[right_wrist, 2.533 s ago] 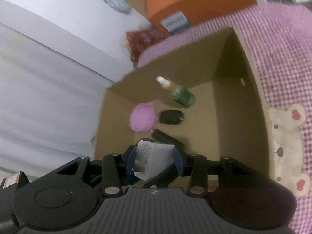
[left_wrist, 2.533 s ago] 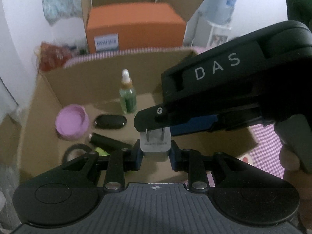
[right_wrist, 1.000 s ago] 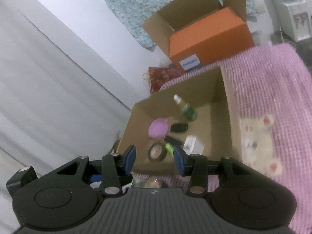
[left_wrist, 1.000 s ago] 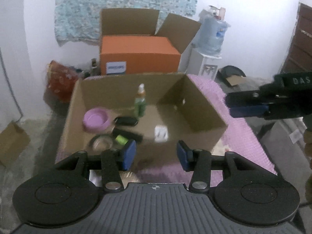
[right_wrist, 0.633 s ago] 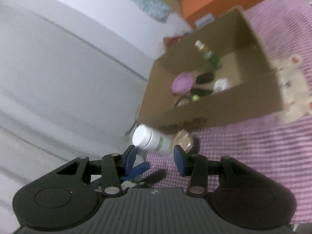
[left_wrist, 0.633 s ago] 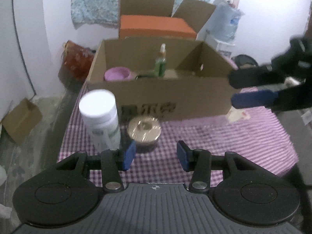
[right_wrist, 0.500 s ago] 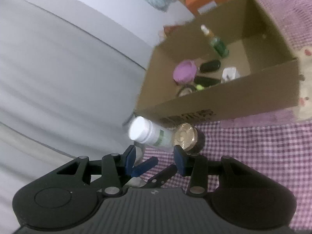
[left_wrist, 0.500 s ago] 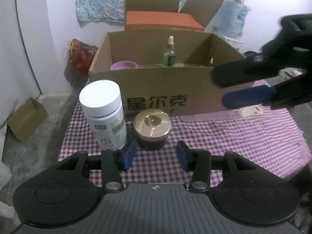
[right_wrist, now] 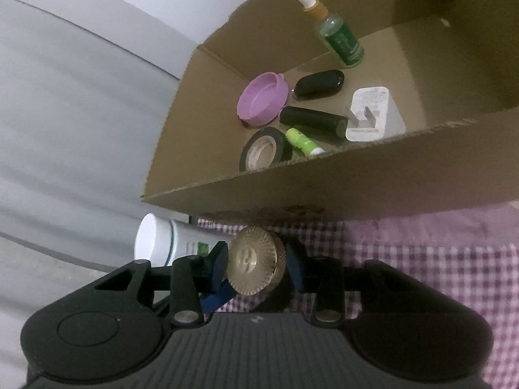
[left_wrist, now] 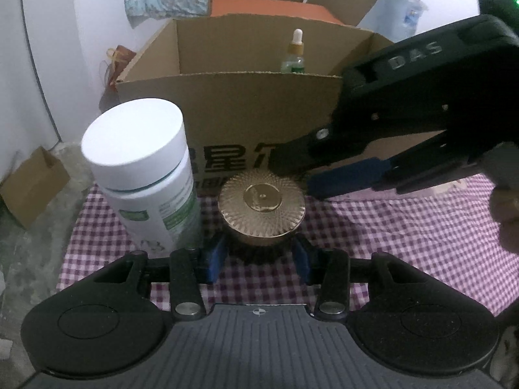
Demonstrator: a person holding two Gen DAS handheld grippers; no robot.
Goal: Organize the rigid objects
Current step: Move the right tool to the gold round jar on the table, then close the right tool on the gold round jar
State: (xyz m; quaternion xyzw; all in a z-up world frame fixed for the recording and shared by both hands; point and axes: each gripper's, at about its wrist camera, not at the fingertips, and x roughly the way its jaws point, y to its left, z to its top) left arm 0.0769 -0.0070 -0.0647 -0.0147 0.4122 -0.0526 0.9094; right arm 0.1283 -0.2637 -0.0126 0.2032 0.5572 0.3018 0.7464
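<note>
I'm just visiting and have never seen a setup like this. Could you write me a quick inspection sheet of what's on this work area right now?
Surface: purple checked cloth.
Job's things: gold-lidded jar and white bottle stand outside the cardboard box; inside it, dropper bottle, purple dish, white charger, black fob, black tube, tape roll, green tube.
Clutter: nothing seen.
Grippers: left gripper open astride the jar; right gripper open around it too.
Cables: nothing seen.
Surroundings: orange box behind.
</note>
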